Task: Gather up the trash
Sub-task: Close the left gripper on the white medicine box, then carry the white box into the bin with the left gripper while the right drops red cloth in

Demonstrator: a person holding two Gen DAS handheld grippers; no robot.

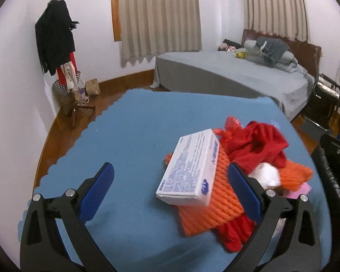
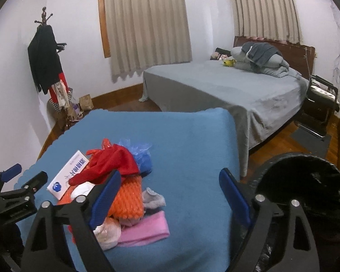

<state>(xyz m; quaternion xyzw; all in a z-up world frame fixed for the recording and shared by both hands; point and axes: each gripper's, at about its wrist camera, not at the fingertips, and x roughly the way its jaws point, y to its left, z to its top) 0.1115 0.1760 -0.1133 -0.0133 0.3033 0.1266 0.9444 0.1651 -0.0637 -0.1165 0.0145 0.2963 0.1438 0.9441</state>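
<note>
Both grippers—left gripper [image 1: 170,188], right gripper [image 2: 170,192]—jaws wide, empty.

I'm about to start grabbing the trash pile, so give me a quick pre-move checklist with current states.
1. Left gripper open: ok, nothing pinched, though the white box sits between its fingers.
2. Right gripper open: ok, nothing between its fingers.
3. Pile within reach on the blue cloth: ok, just ahead of both grippers.
4. Box free to lift: ok, it rests on top of the orange net.
5. Bin open and near: ok, black liner mouth beside the table edge.
6. Bin has room: cannot tell, inside is dark.
</note>
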